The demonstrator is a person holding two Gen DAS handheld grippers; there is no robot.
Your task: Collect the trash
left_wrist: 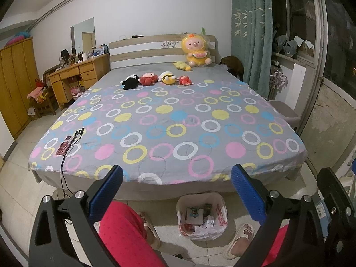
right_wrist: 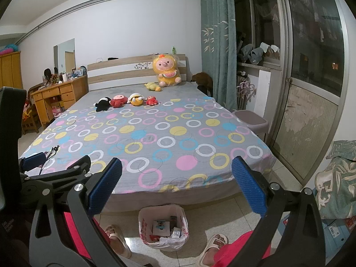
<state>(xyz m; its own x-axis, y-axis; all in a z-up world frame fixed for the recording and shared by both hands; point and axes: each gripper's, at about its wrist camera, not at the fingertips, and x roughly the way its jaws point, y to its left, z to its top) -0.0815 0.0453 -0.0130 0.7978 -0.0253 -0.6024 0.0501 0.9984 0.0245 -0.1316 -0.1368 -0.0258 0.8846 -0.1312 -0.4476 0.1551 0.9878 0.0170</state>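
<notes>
From the left wrist, the left gripper [left_wrist: 176,191] is hanging over the floor at the foot of the bed [left_wrist: 169,120], its blue pads spread wide and holding nothing. The trash bin [left_wrist: 201,217] is standing upright on the tiles, mouth pointing straight up, lined with a white bag with red print. It is sitting low at about 5 o'clock from the gap between the pads, below them and well apart. Small boxes and wrappers are lying inside it. A phone [left_wrist: 65,144] with a cable is lying at 9 o'clock on the bedcover, long axis running toward 1 o'clock. Two slippered feet are flanking the bin.

From the right wrist, the right gripper [right_wrist: 176,191] is also gaping wide and empty. The bin [right_wrist: 163,225] is sitting at 6 o'clock, just left of centre beneath the pads, upright, opening skyward. The left gripper [right_wrist: 55,162] is showing at 9 o'clock. Plush toys [right_wrist: 126,101] are lining the bed at 11 o'clock.
</notes>
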